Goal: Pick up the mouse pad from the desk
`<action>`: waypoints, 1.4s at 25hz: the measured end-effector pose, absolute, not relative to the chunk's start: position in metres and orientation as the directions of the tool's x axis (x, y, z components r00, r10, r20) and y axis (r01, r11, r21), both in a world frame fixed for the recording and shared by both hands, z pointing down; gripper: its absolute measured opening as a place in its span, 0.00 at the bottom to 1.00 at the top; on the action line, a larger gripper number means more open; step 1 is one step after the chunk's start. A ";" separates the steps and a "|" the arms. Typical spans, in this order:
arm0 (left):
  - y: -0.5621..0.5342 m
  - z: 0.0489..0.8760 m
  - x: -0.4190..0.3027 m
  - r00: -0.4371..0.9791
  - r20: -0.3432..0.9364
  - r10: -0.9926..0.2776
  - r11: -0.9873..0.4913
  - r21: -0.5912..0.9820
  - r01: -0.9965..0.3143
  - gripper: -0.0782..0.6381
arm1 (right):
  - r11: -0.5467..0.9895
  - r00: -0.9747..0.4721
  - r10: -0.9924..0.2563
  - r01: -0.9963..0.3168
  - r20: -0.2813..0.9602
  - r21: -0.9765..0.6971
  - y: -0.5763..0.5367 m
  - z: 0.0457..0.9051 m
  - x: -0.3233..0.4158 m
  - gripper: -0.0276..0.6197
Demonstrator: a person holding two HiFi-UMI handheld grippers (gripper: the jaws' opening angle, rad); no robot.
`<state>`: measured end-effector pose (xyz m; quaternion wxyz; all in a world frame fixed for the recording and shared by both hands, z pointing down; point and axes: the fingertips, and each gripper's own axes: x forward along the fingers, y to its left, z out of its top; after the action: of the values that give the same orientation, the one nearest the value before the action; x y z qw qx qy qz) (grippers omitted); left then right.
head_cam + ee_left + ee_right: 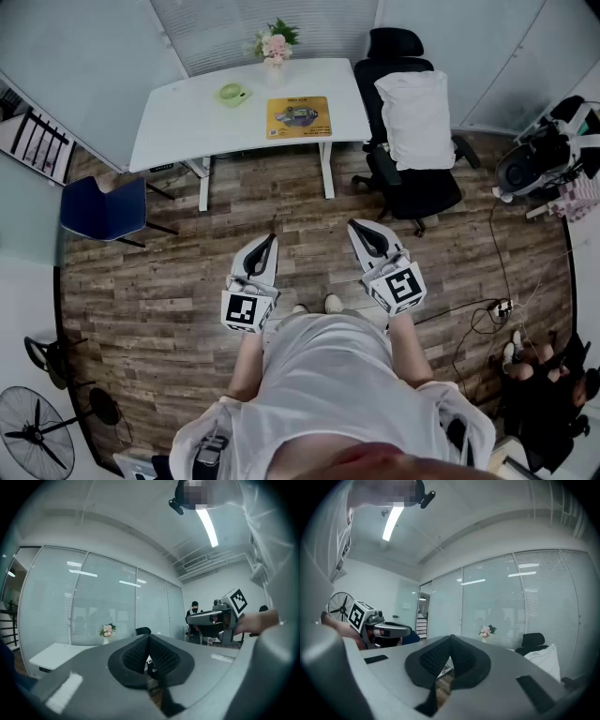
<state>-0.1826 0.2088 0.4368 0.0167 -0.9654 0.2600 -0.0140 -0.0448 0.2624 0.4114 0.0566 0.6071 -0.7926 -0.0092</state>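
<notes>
The orange mouse pad (298, 116) lies flat on the white desk (187, 122), near its right half, far ahead of me. My left gripper (271, 238) and right gripper (354, 225) are held level over the wooden floor, well short of the desk. Both are shut with nothing between the jaws. In the left gripper view the black pads (140, 656) meet, and the right gripper (225, 616) shows off to the side. In the right gripper view the pads (440, 658) also meet.
A green dish (232, 93) and a flower vase (273, 44) stand on the desk. A black office chair (412, 178) with a white cushion (417, 117) sits right of the desk, a blue chair (103, 208) to its left. Cables (487, 314) lie on the floor at right.
</notes>
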 end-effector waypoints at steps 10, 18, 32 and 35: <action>0.232 0.438 -0.160 0.897 0.051 -0.439 -0.898 -0.061 -0.436 0.10 | 0.252 -0.247 -0.966 -0.964 0.071 0.079 0.280 0.414 -0.040 0.04; 0.244 0.443 -0.156 0.884 0.061 -0.464 -0.886 -0.042 -0.463 0.10 | 0.296 -0.292 -0.954 -0.954 0.065 0.049 0.293 0.419 -0.033 0.04; 0.270 0.448 -0.115 0.864 0.093 -0.495 -0.861 0.076 -0.502 0.10 | 0.360 -0.360 -0.932 -0.933 0.030 -0.026 0.296 0.431 0.032 0.04; 0.274 0.453 -0.113 0.850 0.105 -0.517 -0.845 0.100 -0.526 0.10 | 0.364 -0.367 -0.929 -0.930 0.039 -0.055 0.302 0.442 0.042 0.04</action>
<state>-0.1130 0.2739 0.4529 -0.0625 -0.9597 0.2716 -0.0373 0.0423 0.3021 0.4418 0.0009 0.5627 -0.8260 0.0337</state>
